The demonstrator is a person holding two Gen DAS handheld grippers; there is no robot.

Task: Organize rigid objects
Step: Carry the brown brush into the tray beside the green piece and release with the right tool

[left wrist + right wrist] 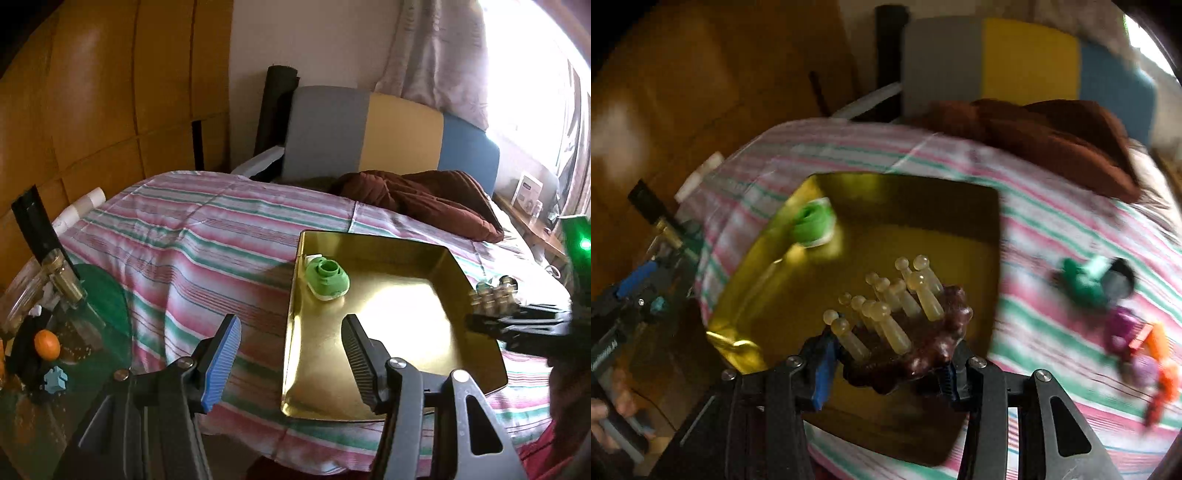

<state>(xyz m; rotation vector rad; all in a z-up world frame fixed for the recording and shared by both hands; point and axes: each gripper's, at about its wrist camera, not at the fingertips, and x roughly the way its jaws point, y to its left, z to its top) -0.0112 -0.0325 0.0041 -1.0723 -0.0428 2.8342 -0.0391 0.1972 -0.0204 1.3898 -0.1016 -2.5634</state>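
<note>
A gold metal tray (469,354) lies on the striped bed, with a green round toy (327,282) in its far left corner. My left gripper (291,363) is open and empty over the tray's near left edge. My right gripper (886,369) is shut on a dark brown massager with pale knobbed prongs (905,328), held above the tray (975,206). The massager also shows at the right in the left wrist view (495,301). The green toy shows blurred in the right wrist view (812,221).
Several small toys lie on the bedspread right of the tray: a green one (1086,280), a purple one (1119,325), orange ones (1160,354). A brown blanket (424,199) lies at the bed's head. A side table at left holds an orange (47,344) and a blue piece (55,379).
</note>
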